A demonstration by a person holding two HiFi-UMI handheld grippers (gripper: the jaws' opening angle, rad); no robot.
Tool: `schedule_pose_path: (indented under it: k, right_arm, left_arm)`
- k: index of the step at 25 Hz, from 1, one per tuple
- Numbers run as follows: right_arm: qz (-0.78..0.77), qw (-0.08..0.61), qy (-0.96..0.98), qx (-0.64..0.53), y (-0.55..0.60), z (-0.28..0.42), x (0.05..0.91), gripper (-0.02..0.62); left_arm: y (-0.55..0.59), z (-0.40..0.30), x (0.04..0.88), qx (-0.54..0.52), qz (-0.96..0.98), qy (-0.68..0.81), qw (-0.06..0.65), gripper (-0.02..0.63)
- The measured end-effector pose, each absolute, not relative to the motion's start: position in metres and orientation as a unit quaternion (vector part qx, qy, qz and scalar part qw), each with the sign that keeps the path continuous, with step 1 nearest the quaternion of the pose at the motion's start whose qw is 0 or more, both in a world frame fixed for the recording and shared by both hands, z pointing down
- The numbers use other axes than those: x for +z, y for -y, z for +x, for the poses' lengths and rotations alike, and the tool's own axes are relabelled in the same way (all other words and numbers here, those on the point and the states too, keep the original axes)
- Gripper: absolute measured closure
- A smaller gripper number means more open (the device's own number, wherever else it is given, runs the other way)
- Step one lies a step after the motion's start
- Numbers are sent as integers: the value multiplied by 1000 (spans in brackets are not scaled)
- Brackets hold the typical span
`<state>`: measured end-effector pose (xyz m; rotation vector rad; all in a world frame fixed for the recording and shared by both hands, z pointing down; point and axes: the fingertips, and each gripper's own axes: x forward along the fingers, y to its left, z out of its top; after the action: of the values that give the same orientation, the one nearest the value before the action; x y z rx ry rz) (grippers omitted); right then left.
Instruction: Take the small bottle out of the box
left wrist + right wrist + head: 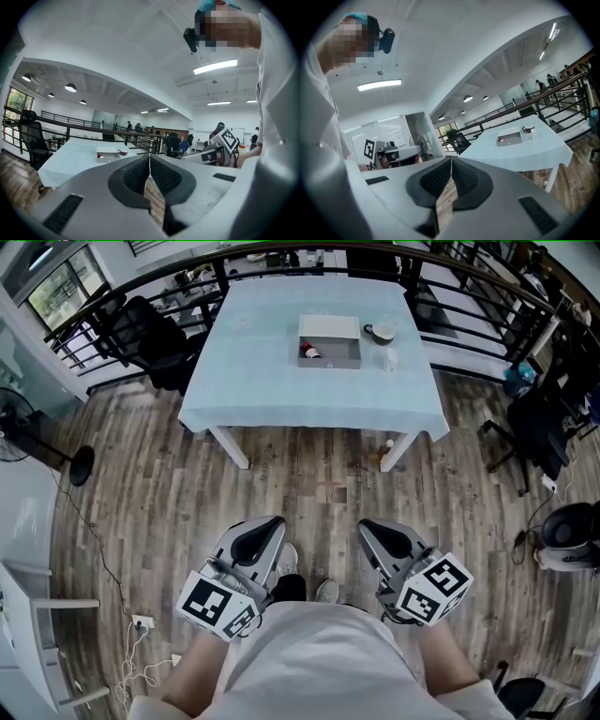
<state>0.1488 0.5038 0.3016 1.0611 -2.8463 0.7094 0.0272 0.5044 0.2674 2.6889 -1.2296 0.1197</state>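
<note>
A grey open box [329, 341] stands on the pale blue table [272, 381], far ahead of me across the wooden floor. A small bottle with a red part [310, 353] lies in its left end. The box also shows small in the left gripper view [107, 153] and the right gripper view [509, 138]. My left gripper [278, 521] and right gripper [363, 526] hang close to my body, well short of the table. Both are shut with nothing between the jaws.
A white cup [381, 333] and a small clear object [389, 359] sit right of the box. A black office chair [141, 338] stands left of the table, with railings behind. A fan [37, 442] stands at the left, more chairs at the right.
</note>
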Motion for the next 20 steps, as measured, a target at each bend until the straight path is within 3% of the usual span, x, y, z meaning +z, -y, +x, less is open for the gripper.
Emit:
schedule_pose_path:
  k: [20]
  right_arm:
    - [350,37,905,238,-417,126,323,572]
  left_arm:
    - [-415,0,291,35,902,415,112,583]
